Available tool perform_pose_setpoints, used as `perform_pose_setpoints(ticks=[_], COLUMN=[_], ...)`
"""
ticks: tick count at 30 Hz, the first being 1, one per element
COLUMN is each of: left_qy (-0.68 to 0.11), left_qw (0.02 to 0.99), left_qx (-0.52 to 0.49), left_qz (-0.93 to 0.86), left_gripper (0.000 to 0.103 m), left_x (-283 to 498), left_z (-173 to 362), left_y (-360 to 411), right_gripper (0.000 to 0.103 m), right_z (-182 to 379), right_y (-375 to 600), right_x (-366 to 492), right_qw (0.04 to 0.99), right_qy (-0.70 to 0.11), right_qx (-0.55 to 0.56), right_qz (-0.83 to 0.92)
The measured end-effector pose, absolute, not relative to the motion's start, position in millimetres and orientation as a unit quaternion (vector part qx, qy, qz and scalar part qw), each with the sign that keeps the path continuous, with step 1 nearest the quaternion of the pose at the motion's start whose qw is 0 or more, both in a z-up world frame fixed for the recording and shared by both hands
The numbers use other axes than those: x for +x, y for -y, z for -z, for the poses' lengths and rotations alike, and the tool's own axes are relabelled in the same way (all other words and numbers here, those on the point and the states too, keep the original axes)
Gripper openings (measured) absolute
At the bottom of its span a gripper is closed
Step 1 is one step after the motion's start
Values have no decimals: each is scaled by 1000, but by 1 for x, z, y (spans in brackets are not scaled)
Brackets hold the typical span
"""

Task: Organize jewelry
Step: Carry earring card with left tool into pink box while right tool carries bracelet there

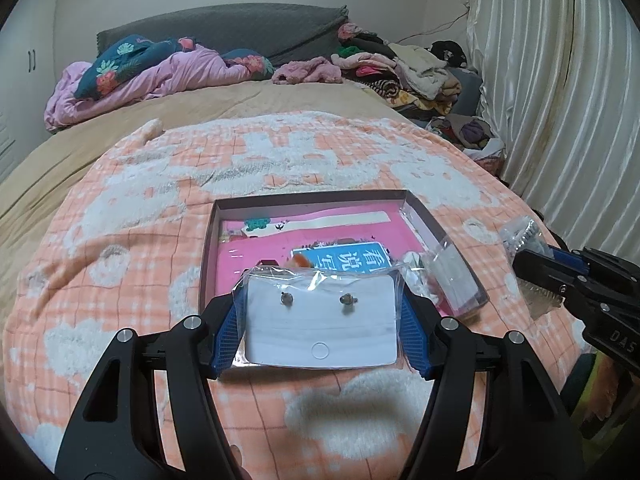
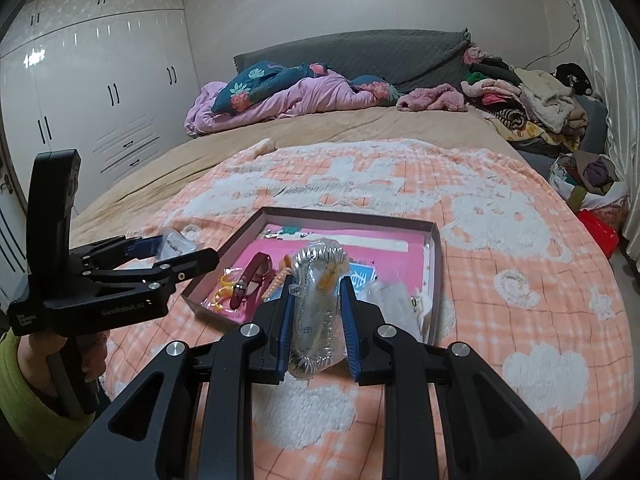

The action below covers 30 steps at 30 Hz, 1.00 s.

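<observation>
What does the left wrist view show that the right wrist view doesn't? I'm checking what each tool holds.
Only the left wrist view shows the earring card face-on in its clear bag, between the left tool's fingers. Only the right wrist view shows the silver chain bag gripped by the right tool, plus the dark red strap and wardrobe. Both show the pink-lined box on the orange blanket.

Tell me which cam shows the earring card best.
Left wrist: the white earring card in its clear plastic bag faces the lens between the left hand-held gripper pads, both studs visible. Right wrist shows only crumpled plastic at that hand-held gripper's tips.
</observation>
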State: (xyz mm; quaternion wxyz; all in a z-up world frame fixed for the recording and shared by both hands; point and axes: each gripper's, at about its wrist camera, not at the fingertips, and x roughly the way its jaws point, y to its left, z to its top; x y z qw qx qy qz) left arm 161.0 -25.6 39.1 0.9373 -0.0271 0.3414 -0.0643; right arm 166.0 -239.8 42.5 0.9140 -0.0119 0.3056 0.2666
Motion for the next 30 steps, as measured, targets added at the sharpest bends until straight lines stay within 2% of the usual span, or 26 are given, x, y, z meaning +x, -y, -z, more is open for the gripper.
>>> perform_pose_setpoints(ticks=[19,30], left_qy=[-358,-385], left_qw=[932,920], left_qx=[-28,-32], left_qz=[58,59], left_gripper=[58,58], left_x=[197,212], left_z=[-20,12], left_y=[26,27], right_gripper=[21,21], right_z=[-37,17], right_y=[224,225], right_x=[206,230], right_qw=[912,898], right_qy=[-308,-358], right_qx=[-4,2], right_qz=[-270,-257])
